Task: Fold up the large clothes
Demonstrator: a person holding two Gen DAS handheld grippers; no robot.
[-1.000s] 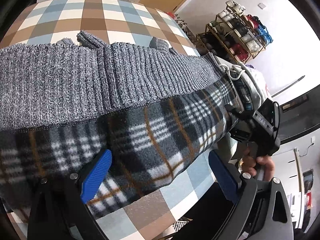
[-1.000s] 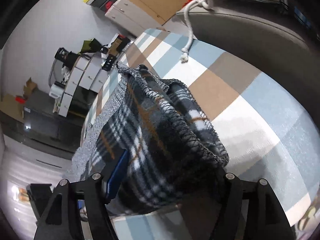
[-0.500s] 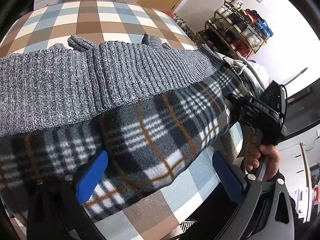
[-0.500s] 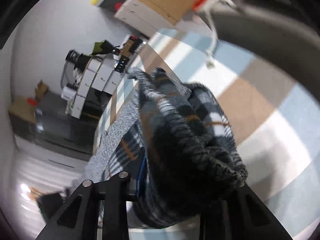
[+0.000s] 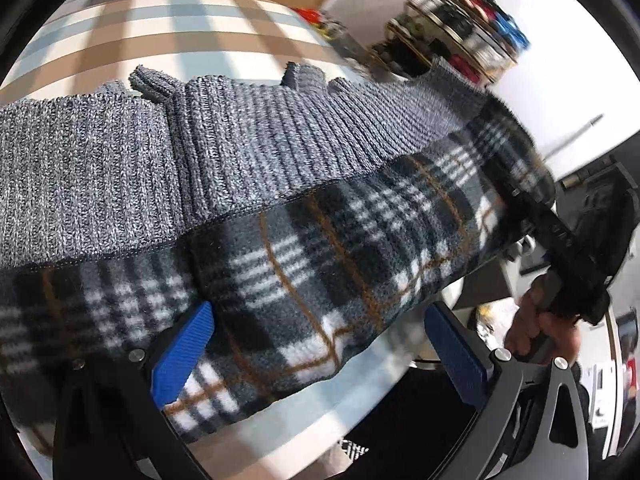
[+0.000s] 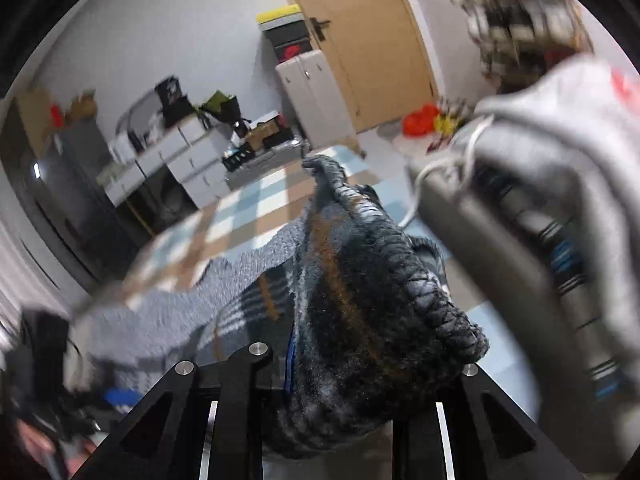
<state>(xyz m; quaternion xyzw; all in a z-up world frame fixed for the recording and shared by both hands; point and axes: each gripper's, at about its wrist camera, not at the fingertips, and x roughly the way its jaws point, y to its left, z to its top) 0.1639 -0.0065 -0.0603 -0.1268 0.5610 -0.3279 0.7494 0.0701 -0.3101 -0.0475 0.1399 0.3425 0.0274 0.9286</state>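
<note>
The grey ribbed-knit sweater with a plaid fleece lining hangs lifted over the checked-cloth table, probably to carry its hem across for a fold. The right hand-held gripper is clenched on its bunched edge. The left hand-held gripper stands released, lining between its blue pads. No containers in sight.

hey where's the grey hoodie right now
In the right wrist view, the grey hoodie sits blurred at upper right, just beyond the plaid fleece clamped in the right gripper.
</note>
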